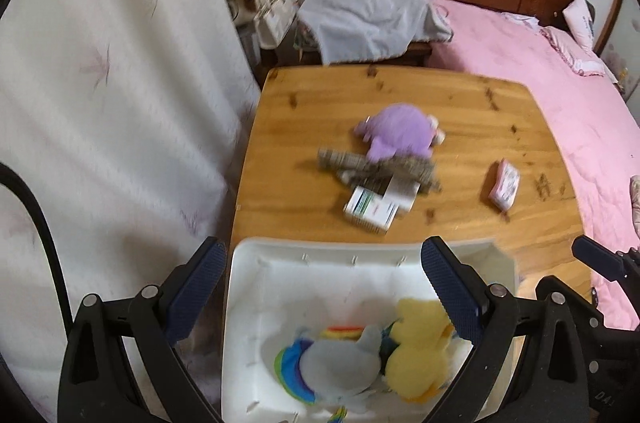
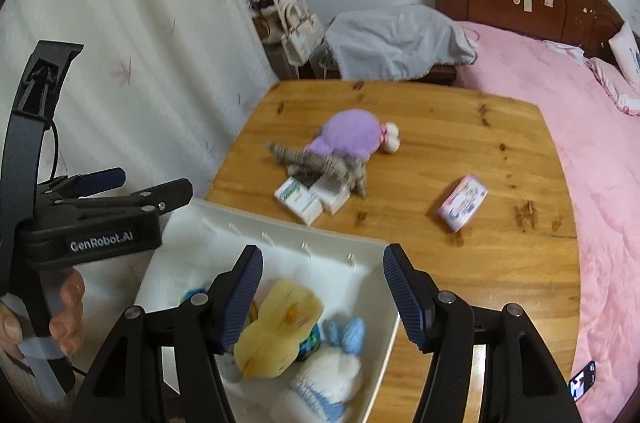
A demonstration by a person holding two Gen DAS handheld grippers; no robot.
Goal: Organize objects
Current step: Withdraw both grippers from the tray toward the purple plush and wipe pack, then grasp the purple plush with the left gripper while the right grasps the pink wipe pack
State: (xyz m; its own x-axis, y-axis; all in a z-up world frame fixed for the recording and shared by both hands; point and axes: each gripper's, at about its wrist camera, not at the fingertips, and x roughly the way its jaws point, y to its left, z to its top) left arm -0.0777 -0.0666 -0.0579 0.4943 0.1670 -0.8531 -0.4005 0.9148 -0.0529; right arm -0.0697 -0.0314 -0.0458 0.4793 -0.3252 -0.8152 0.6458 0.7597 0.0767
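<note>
A: Holding both tools above the white plastic bin (image 1: 248,287) at the near edge of the wooden surface (image 1: 460,127), I have nothing in either one. My left tool (image 1: 322,287) is spread wide with only air between its pads. My right tool (image 2: 322,293) is released too, and the yellow plush duck (image 2: 276,327) below it lies loose in the bin, not pinched.

B: Why is the bin parked there?

A: I'd judge it's the collecting point: close to me, so each toy travels a short way. The duck, a grey plush with rainbow trim (image 1: 336,363) and a white-and-blue knitted toy (image 2: 328,375) are heaped inside.

B: And what's left out?

A: Mid-surface, the purple plush toy (image 2: 352,135) touches the brown striped plush (image 2: 320,167), which lies partly over two small white cardboard boxes (image 2: 312,199). A pink-and-white packet (image 2: 462,203) sits well apart to the right.

B: Which way does the striped one run?

A: Its long axis goes crosswise, thin tail end toward the curtain (image 2: 120,23) on the left, bulkier end toward the pink bed (image 2: 580,143). In my view, closing across its narrow middle would suit. The packet's long axis slants, far end toward the bed.
</note>
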